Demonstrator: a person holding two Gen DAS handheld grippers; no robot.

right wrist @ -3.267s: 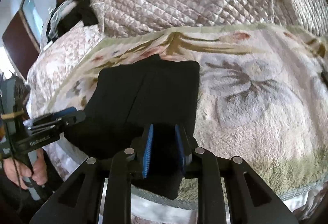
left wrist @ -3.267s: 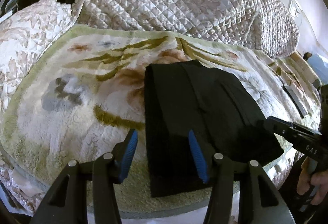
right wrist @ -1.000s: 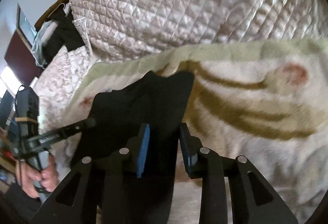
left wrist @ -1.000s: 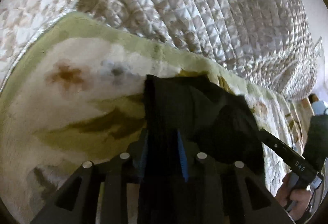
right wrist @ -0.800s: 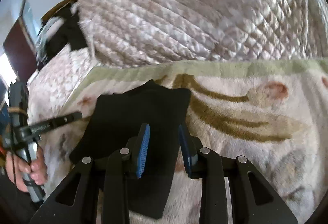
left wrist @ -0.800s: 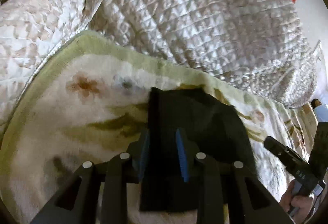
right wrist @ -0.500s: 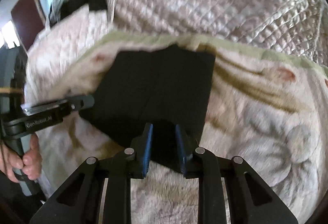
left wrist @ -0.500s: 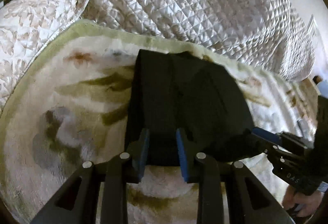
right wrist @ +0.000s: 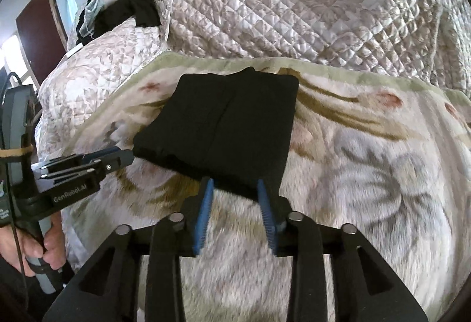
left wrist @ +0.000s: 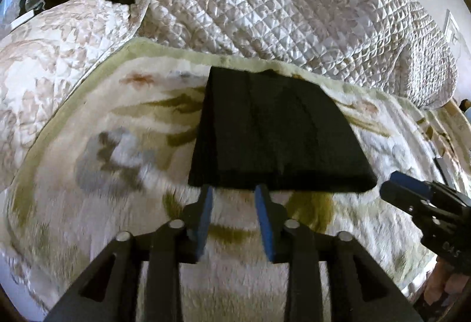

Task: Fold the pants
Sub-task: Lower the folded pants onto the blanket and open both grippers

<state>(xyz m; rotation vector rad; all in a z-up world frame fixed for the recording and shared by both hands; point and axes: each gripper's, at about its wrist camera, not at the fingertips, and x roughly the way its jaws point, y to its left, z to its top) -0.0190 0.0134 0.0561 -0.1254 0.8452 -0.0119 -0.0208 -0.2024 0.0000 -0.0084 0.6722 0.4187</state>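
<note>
Floral blanket (left wrist: 97,163), folded pants (left wrist: 273,133) near its far edge.
Left gripper (left wrist: 234,193) and right gripper (right wrist: 235,189) just opened, empty, at pants' near edge.

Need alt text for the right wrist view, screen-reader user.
A folded black pair of pants lies flat on a fluffy cream floral blanket, its near edge just past the open blue-padded right hand-held gripper, which holds nothing. The left hand-held gripper reaches in from the left by the pants' corner; a quilted satin bedspread is heaped behind.
</note>
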